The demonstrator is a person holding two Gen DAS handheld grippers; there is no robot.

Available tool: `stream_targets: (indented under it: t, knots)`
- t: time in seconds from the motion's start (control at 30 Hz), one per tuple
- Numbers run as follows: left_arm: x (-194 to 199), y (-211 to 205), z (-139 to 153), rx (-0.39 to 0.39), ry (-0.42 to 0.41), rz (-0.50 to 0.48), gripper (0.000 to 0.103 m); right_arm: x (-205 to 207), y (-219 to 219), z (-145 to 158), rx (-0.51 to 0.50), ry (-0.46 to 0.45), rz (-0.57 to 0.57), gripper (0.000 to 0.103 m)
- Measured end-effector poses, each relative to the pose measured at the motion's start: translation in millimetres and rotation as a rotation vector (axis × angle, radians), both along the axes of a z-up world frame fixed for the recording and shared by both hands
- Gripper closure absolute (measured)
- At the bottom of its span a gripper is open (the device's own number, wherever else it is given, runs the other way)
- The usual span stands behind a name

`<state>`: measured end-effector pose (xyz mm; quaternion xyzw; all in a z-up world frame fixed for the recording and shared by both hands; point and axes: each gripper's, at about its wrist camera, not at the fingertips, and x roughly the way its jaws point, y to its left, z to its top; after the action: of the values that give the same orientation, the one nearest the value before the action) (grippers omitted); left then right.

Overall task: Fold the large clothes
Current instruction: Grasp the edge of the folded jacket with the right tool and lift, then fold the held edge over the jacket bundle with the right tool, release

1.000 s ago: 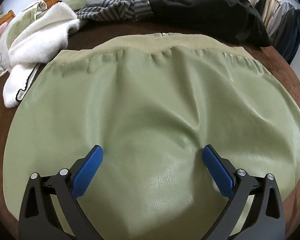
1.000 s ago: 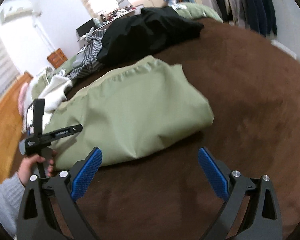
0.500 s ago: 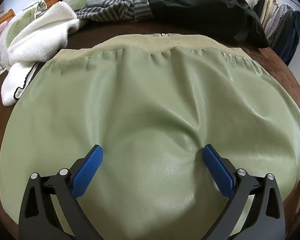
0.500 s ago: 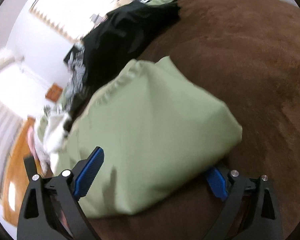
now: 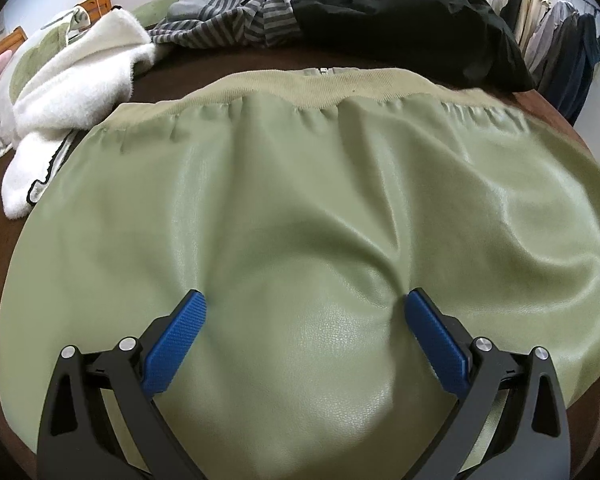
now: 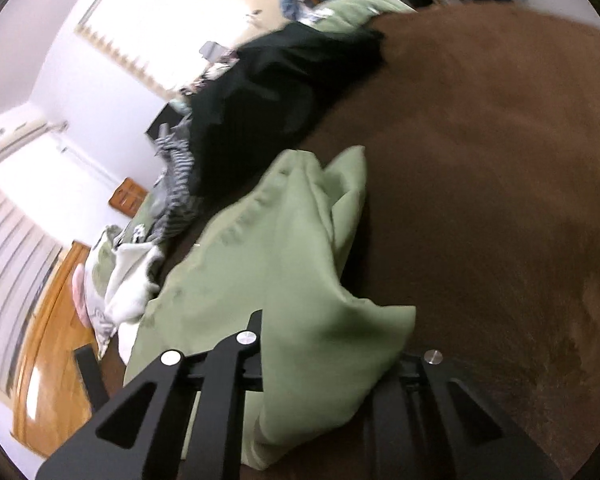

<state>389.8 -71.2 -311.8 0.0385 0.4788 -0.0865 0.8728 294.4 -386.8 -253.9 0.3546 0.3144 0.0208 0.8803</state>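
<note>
We're over the smooth pale-green leather-look jacket (image 5: 300, 208), which lies spread flat on the brown plush bedcover (image 6: 500, 160) and fills the middle of the left wrist view, its ribbed hem band running across the upper part of the frame. Our left gripper (image 5: 304, 320) sits at the bottom of that frame with its blue ribbed pads (image 5: 176, 340) set wide apart, both tips pressing down into the jacket's surface and dimpling it, nothing pinched between them.

In the right wrist view, blurred and tilted, our right gripper (image 6: 324, 364) has just snapped its jaws together on the jacket's edge; green fabric bunches up between the black fingers at the lower centre of the frame and hides the pads, with a fold rising toward the middle.

Beyond the hem band, in the upper part of the left view, we see a fluffy white garment (image 5: 76, 92) at upper left, a grey striped knit (image 5: 240, 12) at top centre, and a heap of black clothing (image 5: 412, 24) at upper right.
</note>
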Motion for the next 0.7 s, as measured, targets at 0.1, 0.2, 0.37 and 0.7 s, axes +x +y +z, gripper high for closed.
stream_targets:
  t: [0.1,0.2,0.37,0.7]
  knots:
    - [0,-1,0,0.008,0.006,-0.001,0.005,4,17,26,-0.053,-0.031,0.034,0.09]
    - [-1,-1,0,0.017,0.006,0.002,0.005,5,33,50,-0.077,-0.067,0.063,0.09]
    - [0,-4,-1,0.034,0.008,0.0,0.005,8,65,85,-0.104,-0.128,0.123,0.09]
    - [-5,2,4,0.038,-0.007,-0.011,0.005,25,162,140,-0.278,-0.187,0.321,0.09]
